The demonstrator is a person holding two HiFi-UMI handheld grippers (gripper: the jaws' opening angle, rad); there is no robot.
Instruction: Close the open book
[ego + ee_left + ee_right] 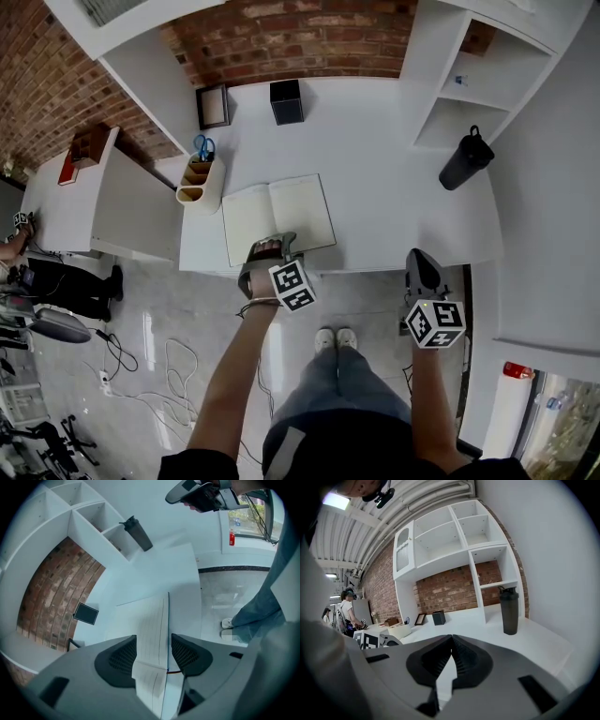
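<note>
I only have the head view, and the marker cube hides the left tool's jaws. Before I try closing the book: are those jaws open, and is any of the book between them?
Observer: They are open. In the left gripper view the left tool straddles the near edge of the open book. Lined paper stands between the pads, which do not look pressed on it.
Operator: And the right tool, is it carrying anything?
Observer: No. The right gripper view shows the right tool with its jaws together and nothing between them.
</note>
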